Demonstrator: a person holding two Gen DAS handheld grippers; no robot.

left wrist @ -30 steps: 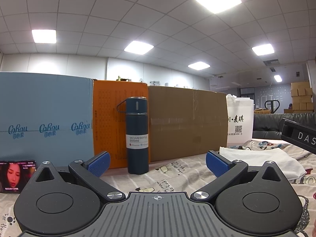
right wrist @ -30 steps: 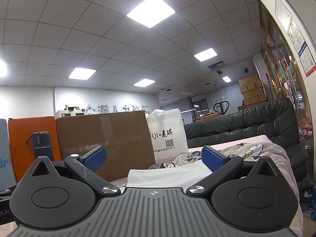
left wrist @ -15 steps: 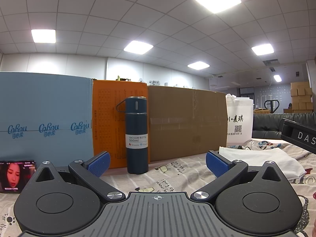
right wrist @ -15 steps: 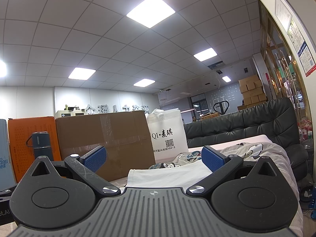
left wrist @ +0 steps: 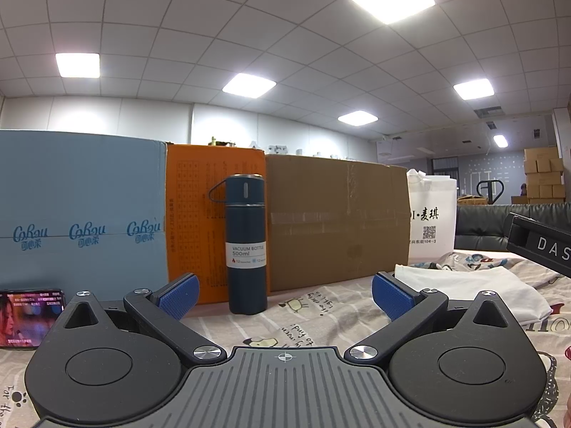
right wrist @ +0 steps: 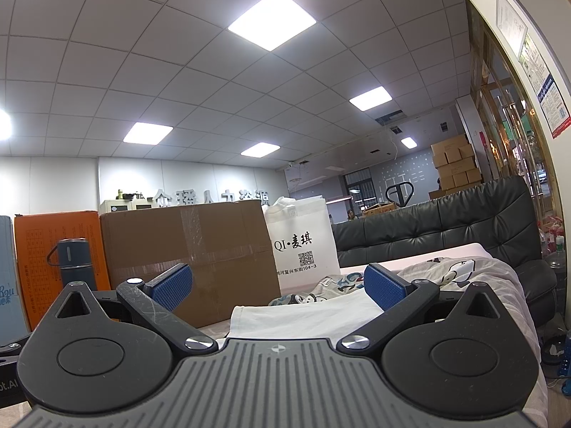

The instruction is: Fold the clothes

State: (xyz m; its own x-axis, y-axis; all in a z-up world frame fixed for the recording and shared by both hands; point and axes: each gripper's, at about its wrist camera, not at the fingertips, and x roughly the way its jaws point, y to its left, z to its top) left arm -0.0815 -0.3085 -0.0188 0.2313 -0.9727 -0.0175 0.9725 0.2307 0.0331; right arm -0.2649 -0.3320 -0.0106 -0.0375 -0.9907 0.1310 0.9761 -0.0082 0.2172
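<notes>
Nothing has shifted over the last second: the left gripper (left wrist: 283,294) and right gripper (right wrist: 278,285) stay wide open and empty, the white shirt (right wrist: 303,315) lies flat ahead on the patterned sheet (left wrist: 321,321), seemingly untouched, so folding hasn't begun.

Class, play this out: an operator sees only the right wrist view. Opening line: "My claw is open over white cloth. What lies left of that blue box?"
Observer: A phone with a lit screen leans against the pale blue carton.
Operator: Is the left claw holding anything?
Observer: No. The left claw is open and empty, pointing at the dark blue vacuum bottle.
Operator: Does the folded white garment reach it?
Observer: No. The garment lies to that claw's right on the cartoon-print sheet.
</notes>
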